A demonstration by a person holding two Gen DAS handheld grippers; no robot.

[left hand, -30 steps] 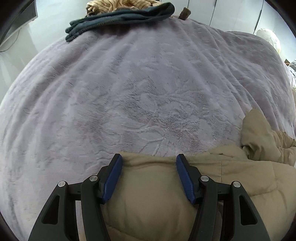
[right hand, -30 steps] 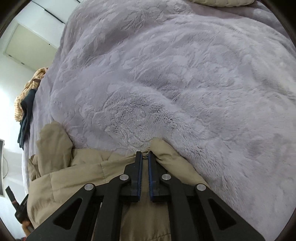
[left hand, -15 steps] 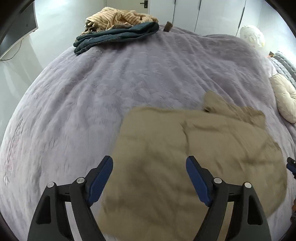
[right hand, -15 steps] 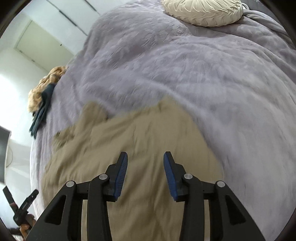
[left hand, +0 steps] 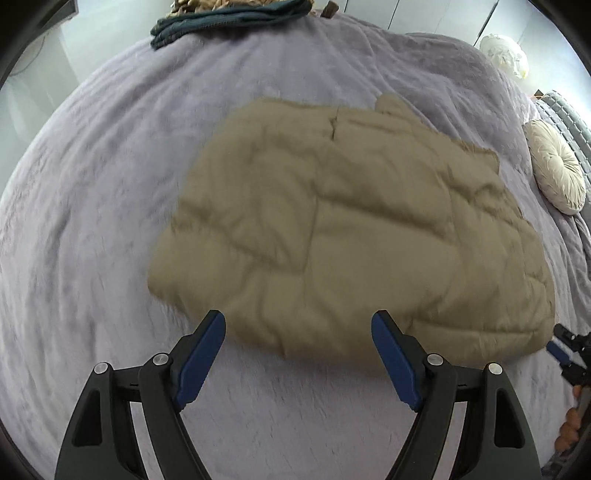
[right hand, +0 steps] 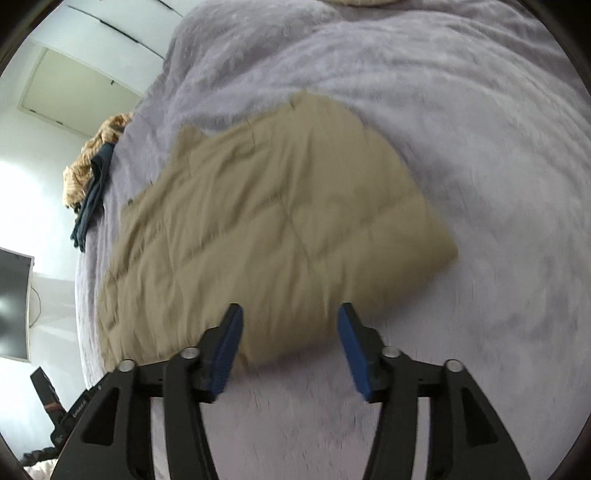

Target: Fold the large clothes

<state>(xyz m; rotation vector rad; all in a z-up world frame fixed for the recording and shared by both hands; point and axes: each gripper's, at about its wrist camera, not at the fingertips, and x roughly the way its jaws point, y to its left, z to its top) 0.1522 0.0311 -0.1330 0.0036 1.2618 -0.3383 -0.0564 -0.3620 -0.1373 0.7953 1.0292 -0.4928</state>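
A tan quilted jacket [left hand: 351,229] lies folded flat on the lilac plush bedspread [left hand: 92,206]; it also shows in the right wrist view [right hand: 266,229]. My left gripper [left hand: 299,339] is open and empty, just short of the jacket's near edge. My right gripper [right hand: 290,332] is open and empty over the jacket's near edge. The right gripper's tip shows at the right edge of the left wrist view [left hand: 565,354].
Folded dark and striped clothes [left hand: 229,14] are stacked at the bed's far edge, also in the right wrist view [right hand: 92,184]. A round cream cushion [left hand: 557,166] lies at the right. A dark screen [right hand: 13,302] stands on the wall left of the bed.
Both grippers have let go of the jacket and drawn back toward me. The right one went from shut on the fabric to wide open. The jacket now lies flat.
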